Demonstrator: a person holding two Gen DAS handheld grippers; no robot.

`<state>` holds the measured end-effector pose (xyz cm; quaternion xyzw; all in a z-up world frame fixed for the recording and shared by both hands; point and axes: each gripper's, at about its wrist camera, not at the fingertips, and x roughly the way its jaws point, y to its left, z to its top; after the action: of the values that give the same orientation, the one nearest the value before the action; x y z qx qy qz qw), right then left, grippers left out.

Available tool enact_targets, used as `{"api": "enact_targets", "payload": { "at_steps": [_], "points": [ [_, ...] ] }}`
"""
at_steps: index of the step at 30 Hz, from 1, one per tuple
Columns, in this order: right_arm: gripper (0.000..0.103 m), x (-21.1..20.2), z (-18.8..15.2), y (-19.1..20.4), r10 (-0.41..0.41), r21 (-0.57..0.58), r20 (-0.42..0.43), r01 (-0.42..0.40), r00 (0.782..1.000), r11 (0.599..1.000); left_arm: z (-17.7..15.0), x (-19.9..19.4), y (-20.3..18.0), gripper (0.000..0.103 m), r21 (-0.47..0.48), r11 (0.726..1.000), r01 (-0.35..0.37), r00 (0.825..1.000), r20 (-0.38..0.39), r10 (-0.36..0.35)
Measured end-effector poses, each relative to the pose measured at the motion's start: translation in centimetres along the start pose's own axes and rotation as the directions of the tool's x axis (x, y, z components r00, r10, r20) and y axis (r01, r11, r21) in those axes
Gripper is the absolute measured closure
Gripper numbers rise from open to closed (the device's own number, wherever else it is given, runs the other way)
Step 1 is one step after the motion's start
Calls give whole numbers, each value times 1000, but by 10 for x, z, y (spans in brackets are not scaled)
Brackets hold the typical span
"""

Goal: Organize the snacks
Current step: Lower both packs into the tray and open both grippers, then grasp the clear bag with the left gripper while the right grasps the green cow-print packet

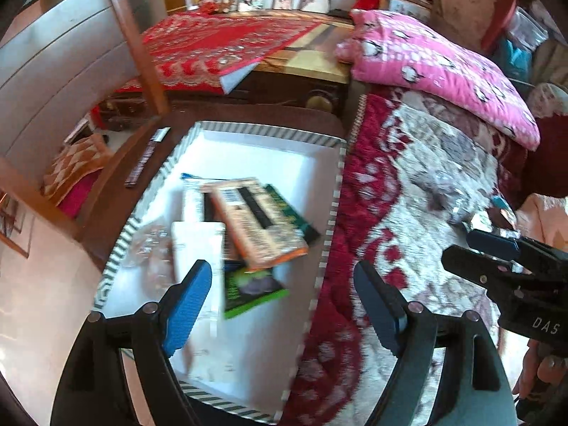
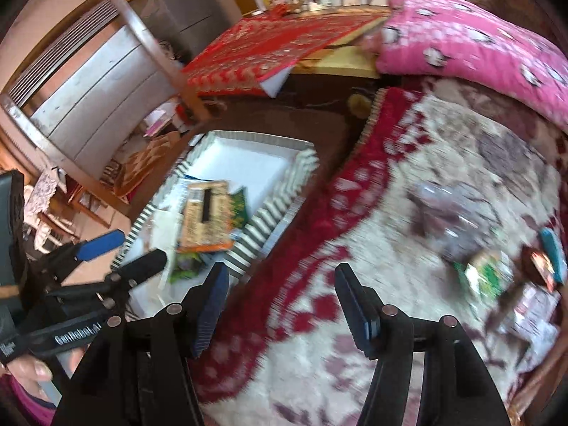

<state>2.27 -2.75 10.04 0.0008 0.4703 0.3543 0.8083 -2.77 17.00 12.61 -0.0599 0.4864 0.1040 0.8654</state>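
Left gripper [image 1: 284, 298] and right gripper [image 2: 280, 305]: jaws spread, pinching nothing.

Black hand-held gripper [image 1: 289, 305]; blue ribbed pads [image 1: 188, 307]

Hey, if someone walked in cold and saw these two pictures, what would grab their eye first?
Probably the white box with the striped rim, left of the bed, with an orange snack packet lying on top of the pile inside. Next, the red and cream blanket with a few loose snacks at its right edge, and the bright pink pillow behind it.
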Motion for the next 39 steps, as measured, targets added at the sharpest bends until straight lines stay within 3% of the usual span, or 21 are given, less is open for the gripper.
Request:
{"api": "enact_targets", "payload": {
  "at_steps": [13, 23, 29, 38, 39],
  "points": [
    [35, -47, -51, -103, -129, 157, -12, 129, 992, 979, 9, 25, -87, 18, 72, 987, 142, 988, -74, -136],
    [33, -45, -54, -133, -105, 218, -10, 105, 994, 970, 48, 65, -148, 17, 167, 954, 250, 965, -120, -232],
    [33, -33, -51, -144, -76, 250, -18, 78, 997, 965, 72, 100, -180, 16, 159, 931, 330, 937, -176, -302],
    [31, -16, -44, -148, -47, 266, -32, 54, 998, 962, 88, 157, -217, 18, 181, 939, 291, 938, -247, -243],
    [31, -13, -44, -150, -47, 276, -32, 54, 998, 960, 89, 161, -218, 33, 184, 942, 281, 941, -246, -233]
  ]
}}
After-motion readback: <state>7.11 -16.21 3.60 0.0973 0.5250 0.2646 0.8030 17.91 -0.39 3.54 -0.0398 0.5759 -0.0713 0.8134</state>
